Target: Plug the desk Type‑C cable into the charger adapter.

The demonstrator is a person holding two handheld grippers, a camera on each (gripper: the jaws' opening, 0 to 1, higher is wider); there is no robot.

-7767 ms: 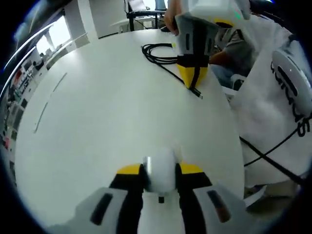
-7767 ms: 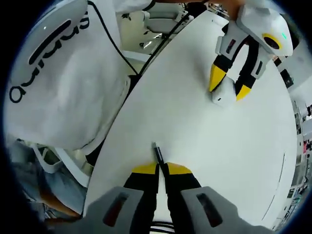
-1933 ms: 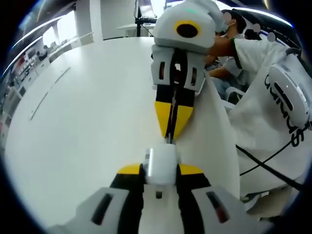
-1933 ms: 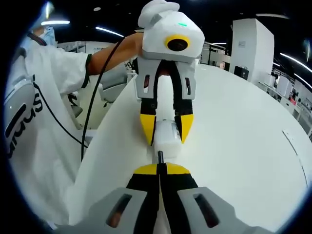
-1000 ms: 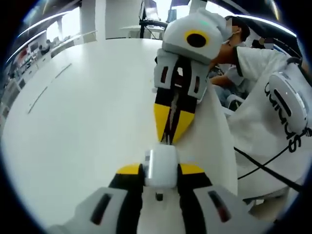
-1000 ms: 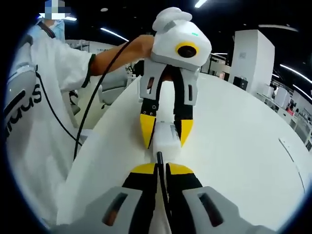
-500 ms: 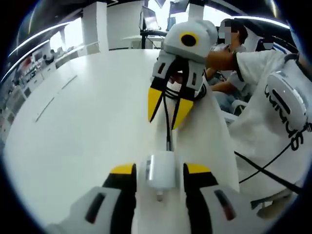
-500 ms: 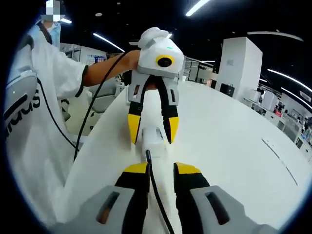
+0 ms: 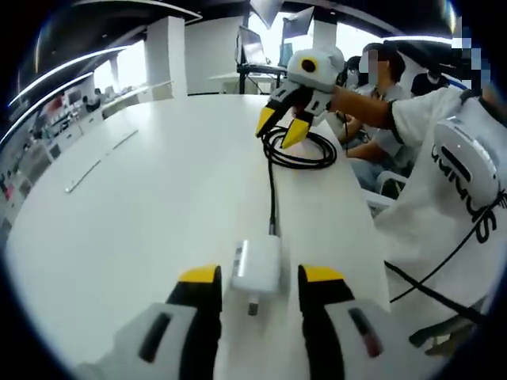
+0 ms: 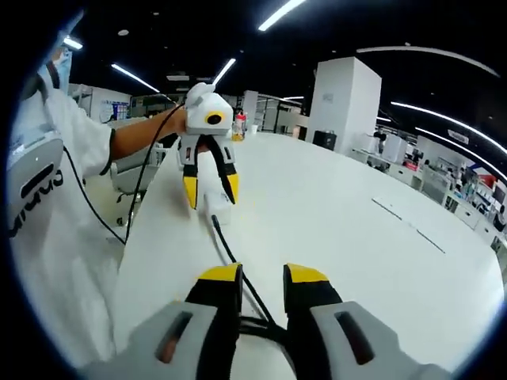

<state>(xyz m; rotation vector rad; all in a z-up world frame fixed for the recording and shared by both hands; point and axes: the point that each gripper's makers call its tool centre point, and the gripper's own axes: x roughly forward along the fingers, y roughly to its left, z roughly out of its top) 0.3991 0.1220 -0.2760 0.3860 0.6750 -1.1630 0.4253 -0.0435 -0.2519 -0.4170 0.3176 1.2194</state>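
Lying flat on the white table point(image 9: 142, 206) just ahead of the left gripper point(image 9: 257, 279), the white charger point(image 9: 257, 266) is sitting between the yellow tips without either one touching it; the jaws are standing spread and released. A black cable point(image 9: 272, 190) is running from the charger's far end, and it appears to be seated there, so the plugging step looks done. Farther off, the cable is gathering into a loose coil point(image 9: 299, 150) near the table's right edge, and the right gripper point(image 9: 283, 129) is hovering just above that coil with its tips parted, holding nothing.

In the right gripper view, the same cable point(image 10: 226, 247) is passing between the open tips of the right gripper point(image 10: 263, 279) toward the charger point(image 10: 217, 214) under the left gripper point(image 10: 209, 191).

Judging by looks, the charger is light, hard and smooth, best pinched across its flat sides. The cable is limp; taking it by the stiff plug would give control.
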